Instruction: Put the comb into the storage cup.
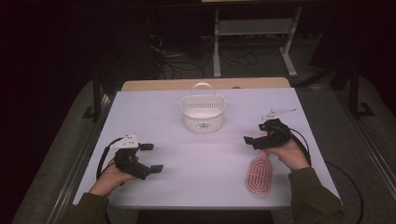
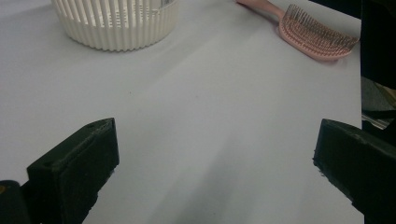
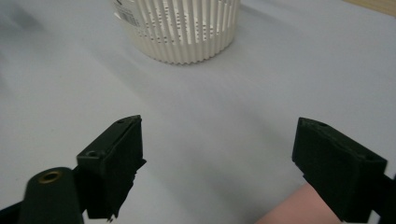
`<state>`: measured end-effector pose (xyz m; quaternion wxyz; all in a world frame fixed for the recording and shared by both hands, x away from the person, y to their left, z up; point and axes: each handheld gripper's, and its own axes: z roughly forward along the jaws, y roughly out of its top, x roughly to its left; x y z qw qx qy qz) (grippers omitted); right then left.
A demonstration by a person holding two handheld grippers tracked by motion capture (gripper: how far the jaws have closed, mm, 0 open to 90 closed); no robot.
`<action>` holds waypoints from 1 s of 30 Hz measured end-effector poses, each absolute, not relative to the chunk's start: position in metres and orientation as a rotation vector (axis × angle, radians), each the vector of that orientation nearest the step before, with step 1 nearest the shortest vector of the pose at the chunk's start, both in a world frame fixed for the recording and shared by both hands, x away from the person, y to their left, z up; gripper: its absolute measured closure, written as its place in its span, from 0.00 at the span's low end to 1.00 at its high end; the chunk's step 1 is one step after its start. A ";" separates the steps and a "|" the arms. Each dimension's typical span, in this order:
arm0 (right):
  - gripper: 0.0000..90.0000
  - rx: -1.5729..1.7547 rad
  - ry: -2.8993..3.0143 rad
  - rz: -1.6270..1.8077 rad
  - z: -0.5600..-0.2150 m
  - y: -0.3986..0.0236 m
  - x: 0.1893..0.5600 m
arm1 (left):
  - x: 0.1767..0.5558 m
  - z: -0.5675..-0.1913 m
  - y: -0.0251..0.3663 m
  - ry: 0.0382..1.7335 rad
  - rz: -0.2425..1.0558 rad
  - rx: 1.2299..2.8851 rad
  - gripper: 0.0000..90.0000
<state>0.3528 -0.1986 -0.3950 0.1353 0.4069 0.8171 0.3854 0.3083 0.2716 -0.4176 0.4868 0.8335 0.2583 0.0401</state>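
Note:
A pink hairbrush lies bristles up near the table's front right; its handle points toward my right hand. My right gripper hovers just above and beyond that handle, jaws open and nothing between them. In the right gripper view the pink handle tip shows low down beside the right jaw, with the gripper wide open. A white slatted basket with a hoop handle stands at the table's middle back. My left gripper rests open at the front left, facing the brush and the basket.
The white table top is bare between the two grippers and the basket. A wooden edge runs behind the table. Beyond it are a metal frame and cables on a dark floor.

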 end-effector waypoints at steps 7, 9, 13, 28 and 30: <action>0.34 1.182 2.372 1.084 -0.396 -0.199 0.359 | 0.308 -0.418 0.271 0.628 0.098 2.036 0.00; 0.43 1.185 2.369 1.060 -0.397 -0.199 0.362 | 0.308 -0.418 0.271 0.628 0.098 2.037 0.00; 0.53 1.201 2.372 1.031 -0.400 -0.200 0.368 | 0.308 -0.418 0.271 0.626 0.099 2.036 0.00; 0.80 1.244 2.343 0.998 -0.403 -0.208 0.383 | 0.308 -0.419 0.272 0.624 0.097 2.036 0.00; 0.83 1.247 2.346 0.986 -0.404 -0.208 0.384 | 0.307 -0.419 0.272 0.629 0.095 2.033 0.00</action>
